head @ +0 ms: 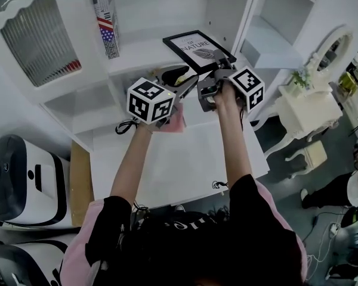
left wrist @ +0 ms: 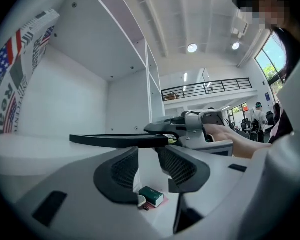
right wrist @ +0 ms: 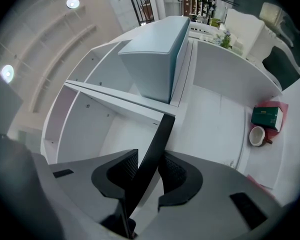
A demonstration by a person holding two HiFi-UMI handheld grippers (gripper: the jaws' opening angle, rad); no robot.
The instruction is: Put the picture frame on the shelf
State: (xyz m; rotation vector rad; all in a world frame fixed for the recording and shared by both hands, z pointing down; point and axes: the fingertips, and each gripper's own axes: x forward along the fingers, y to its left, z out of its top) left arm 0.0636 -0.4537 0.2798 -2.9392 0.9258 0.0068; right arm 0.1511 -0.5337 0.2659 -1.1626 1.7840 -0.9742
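The frame point(head: 194, 46) lies flat on the shelf point(head: 137, 58), near its front edge. Our right tool point(right wrist: 149, 160) has its jaws spread loosely about the frame's edge, which stands between them unclamped. Our left tool point(left wrist: 147, 155) is spread too and empty, its tips just short of the frame's side. A flag-printed box point(head: 105, 22) stands at the shelf's left. On the tabletop point(head: 185, 159) below, a green box point(left wrist: 151, 196) sits beside a cup point(left wrist: 141, 201).

Picture frame point(head: 197, 47) in shelf compartment point(head: 137, 57)
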